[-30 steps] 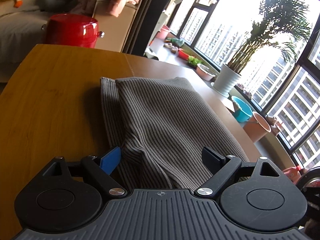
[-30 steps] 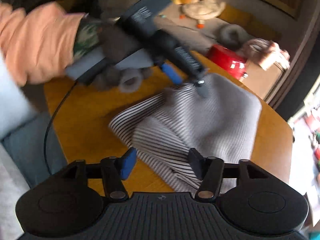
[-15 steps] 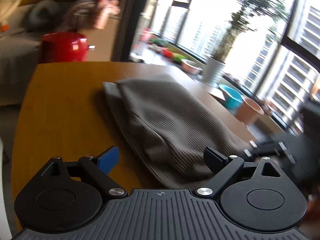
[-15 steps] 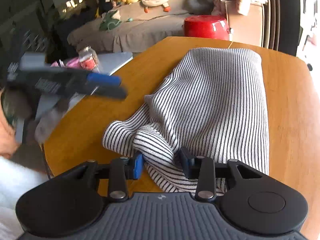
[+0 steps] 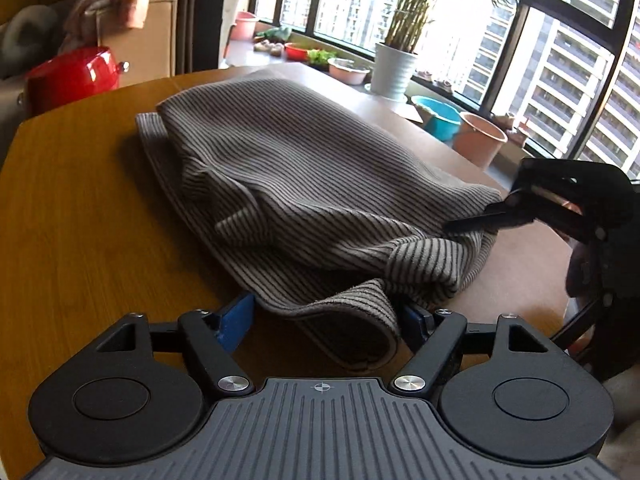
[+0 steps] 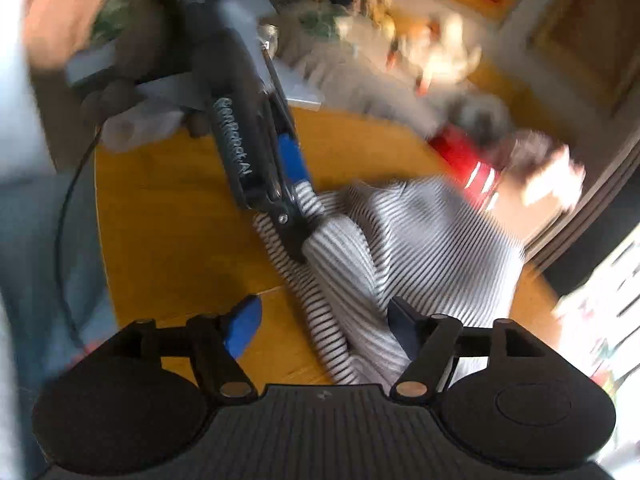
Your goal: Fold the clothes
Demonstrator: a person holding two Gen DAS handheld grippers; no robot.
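The left claw (image 5: 326, 320) is released, its fingers spread wide. The rumpled near hem of the striped knit top (image 5: 300, 168) lies between them, so a clench here would catch that edge. The top rests on the wooden table (image 5: 80, 220). Its long axis runs straight away from this claw toward the far rim, so the fold would likely carry the near end forward along that line. At the near right corner, the right claw (image 6: 324, 324) straddles the cloth, released too. The two claws look about equally near the hem. Half a second ago the left claw stood back with the top ahead and to its right. The right claw's fingers then sat closer together around the fold, and they have since spread.
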